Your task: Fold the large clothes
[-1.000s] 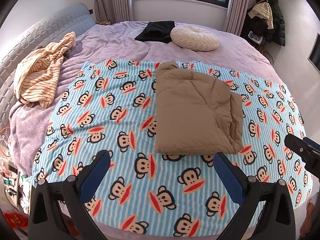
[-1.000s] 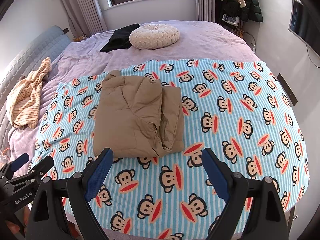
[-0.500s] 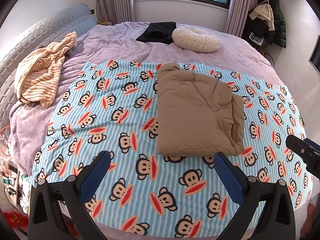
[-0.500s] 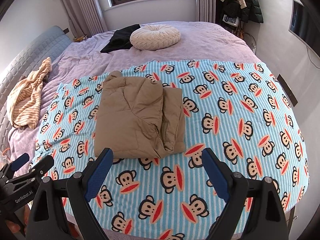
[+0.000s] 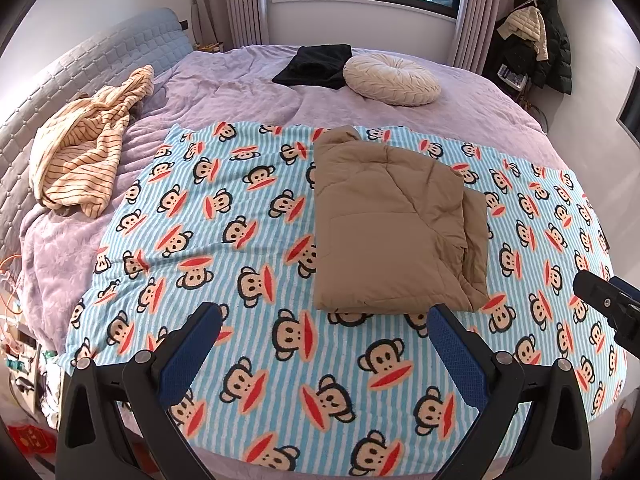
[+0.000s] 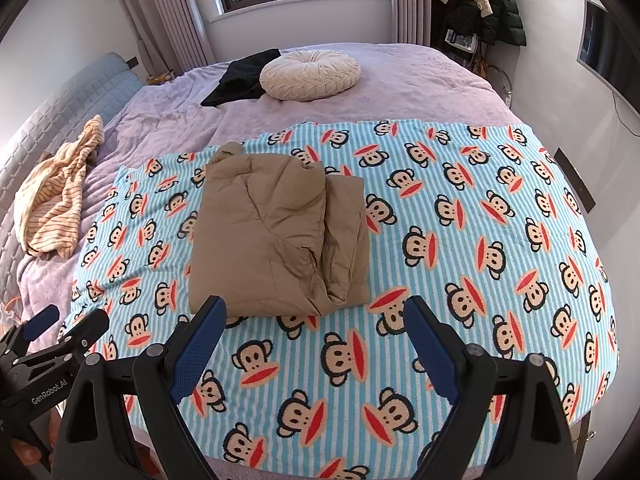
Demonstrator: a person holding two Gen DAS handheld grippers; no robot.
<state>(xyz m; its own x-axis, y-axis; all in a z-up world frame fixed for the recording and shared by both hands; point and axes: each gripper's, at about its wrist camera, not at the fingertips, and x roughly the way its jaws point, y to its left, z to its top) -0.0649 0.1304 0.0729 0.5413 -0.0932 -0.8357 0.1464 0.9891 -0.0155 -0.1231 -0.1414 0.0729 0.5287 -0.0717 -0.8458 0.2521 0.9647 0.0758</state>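
A tan padded garment (image 5: 392, 224) (image 6: 280, 236) lies folded into a neat rectangle on the blue striped monkey-print blanket (image 5: 240, 240) (image 6: 480, 240) spread over the bed. My left gripper (image 5: 324, 328) hangs open above the blanket's near edge, short of the garment's front edge, with nothing between its blue pads. My right gripper (image 6: 316, 320) is open too, just in front of the garment's near right corner, and holds nothing. Each gripper shows at the edge of the other's view, the right gripper (image 5: 608, 304) and the left gripper (image 6: 52, 332).
A striped cream garment (image 5: 84, 148) lies crumpled at the bed's left by the grey headboard (image 5: 100, 64). At the far side sit a black folded cloth (image 5: 316, 66) and a round cream cushion (image 5: 392, 78). Coats (image 5: 540, 48) hang at the back right.
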